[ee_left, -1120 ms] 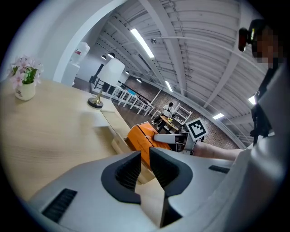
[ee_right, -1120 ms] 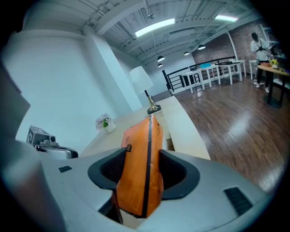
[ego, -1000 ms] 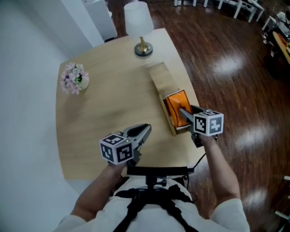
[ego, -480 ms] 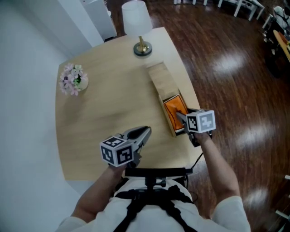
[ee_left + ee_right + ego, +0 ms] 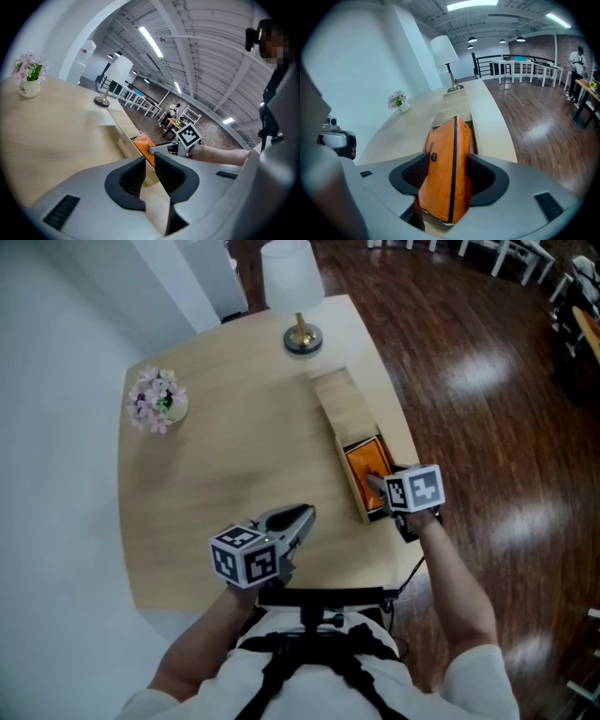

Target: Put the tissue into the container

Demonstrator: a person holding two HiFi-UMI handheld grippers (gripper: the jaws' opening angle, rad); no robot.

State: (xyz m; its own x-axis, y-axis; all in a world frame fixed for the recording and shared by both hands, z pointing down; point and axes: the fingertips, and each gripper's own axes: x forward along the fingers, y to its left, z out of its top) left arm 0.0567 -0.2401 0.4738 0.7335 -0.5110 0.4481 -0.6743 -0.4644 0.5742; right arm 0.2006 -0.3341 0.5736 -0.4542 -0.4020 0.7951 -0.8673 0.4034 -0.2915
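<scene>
At table [image 5: 225, 456] edge, wooden container [image 5: 336, 401] holds orange tissue pack [image 5: 364, 463].

Grey left tongs [image 5: 302, 515], right tongs [image 5: 374, 482]; black ribbed pads [image 5: 132, 177]; marker cubes [image 5: 246, 557]; white sleeves [image 5: 478, 685]; black chest harness [image 5: 309, 657].

Tissue pack [image 5: 447, 173] orange, black seam; container [image 5: 339, 399] pale wood; table [image 5: 216, 456] light wood grain; lamp shade [image 5: 291, 273] white; flowers [image 5: 155, 395] pink; floor [image 5: 487, 381] dark brown, glossy.
</scene>
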